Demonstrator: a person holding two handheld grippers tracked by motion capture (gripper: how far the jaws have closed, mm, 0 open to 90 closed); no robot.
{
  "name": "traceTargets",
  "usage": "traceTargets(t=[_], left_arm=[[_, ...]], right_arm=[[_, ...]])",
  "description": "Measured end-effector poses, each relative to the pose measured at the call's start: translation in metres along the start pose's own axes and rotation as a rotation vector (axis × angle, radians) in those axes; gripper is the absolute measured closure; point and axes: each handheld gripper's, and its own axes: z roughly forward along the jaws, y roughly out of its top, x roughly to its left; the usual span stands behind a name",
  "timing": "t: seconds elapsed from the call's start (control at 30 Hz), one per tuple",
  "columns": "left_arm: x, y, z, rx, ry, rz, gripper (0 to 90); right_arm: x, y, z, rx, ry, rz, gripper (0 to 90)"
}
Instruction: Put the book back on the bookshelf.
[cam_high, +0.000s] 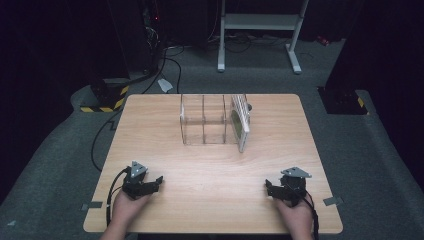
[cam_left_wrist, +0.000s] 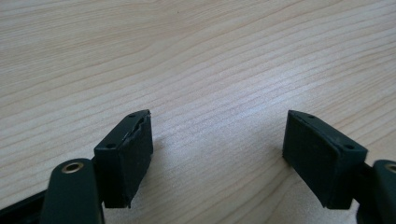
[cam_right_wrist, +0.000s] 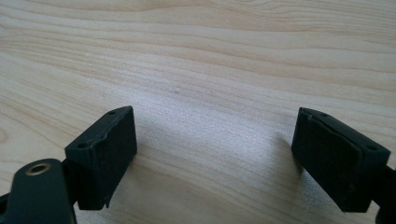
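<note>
A clear plastic rack (cam_high: 207, 120) with upright dividers stands at the far middle of the wooden table (cam_high: 165, 150). A flat white and green item (cam_high: 241, 122) stands upright in its right end. My left gripper (cam_high: 156, 183) rests near the front left edge, held by a hand, and is open. My right gripper (cam_high: 270, 189) rests near the front right edge, held by the other hand, and is open too. In the left gripper view the black jaws stand wide apart around the left gripper (cam_left_wrist: 217, 140) over bare wood. The right gripper (cam_right_wrist: 215, 140) shows the same, with nothing between its jaws.
Black cables (cam_high: 100, 145) trail off the table's left side over the grey floor. A yellow and black striped block (cam_high: 107, 97) sits beyond the far left corner. A white metal frame (cam_high: 260, 30) stands on the floor behind the table.
</note>
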Motion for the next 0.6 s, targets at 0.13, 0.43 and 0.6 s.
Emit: traceTargets(t=[0.13,0.43,0.6], left_arm=[[-0.001,-0.0003,-0.0002,0.0,0.018,-0.008,22.0],[-0.0018,-0.0015,-0.0018,0.0,0.013,-0.006,23.5],[-0.0019,-0.0017,-0.002,0.001,0.001,0.001,23.5]], right_arm=[[0.0014,0.0011,0.001,0.0,-0.004,0.004,14.0],[0.0023,0.003,0.0029,0.0,-0.008,0.008,14.1],[0.0027,0.003,0.003,-0.001,-0.011,0.011,14.2]])
